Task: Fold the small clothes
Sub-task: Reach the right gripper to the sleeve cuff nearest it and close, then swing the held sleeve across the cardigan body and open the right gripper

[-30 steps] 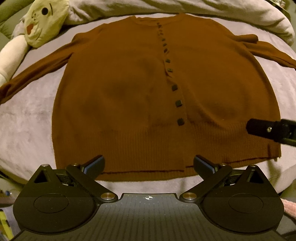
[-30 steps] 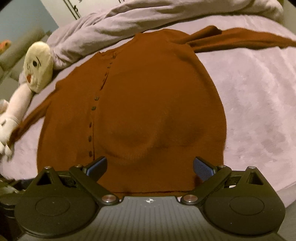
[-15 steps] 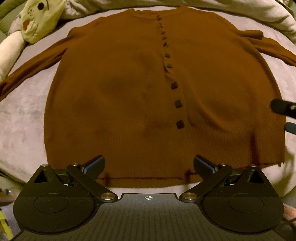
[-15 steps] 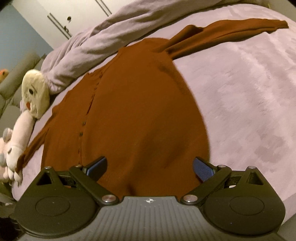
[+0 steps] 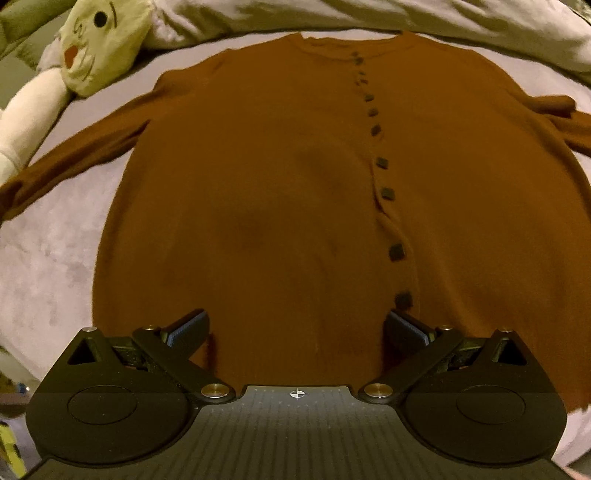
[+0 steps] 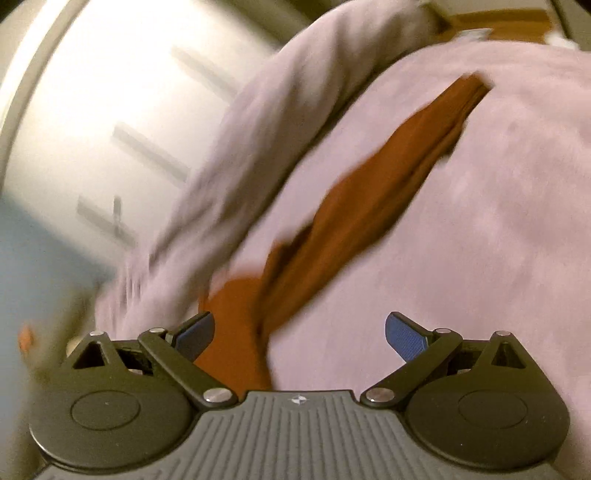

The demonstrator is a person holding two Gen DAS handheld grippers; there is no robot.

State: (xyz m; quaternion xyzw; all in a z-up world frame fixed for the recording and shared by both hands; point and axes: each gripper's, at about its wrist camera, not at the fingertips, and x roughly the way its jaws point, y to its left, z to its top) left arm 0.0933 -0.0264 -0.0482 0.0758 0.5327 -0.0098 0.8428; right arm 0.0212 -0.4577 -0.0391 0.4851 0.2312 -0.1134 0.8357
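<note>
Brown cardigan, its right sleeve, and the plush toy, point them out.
brown cardigan [image 5: 258,206]: left wrist view, front panel.
right sleeve [image 6: 388,177]: right wrist view, mid-sleeve.
plush toy [image 5: 103,40]: left wrist view, face.

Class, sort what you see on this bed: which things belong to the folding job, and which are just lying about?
Part of the job:
- brown cardigan, spread flat, buttoned
- its right sleeve, stretched out
- left gripper, jaws open
- right gripper, jaws open

Just lying about:
- plush toy
- bunched duvet
- wardrobe doors, blurred
</note>
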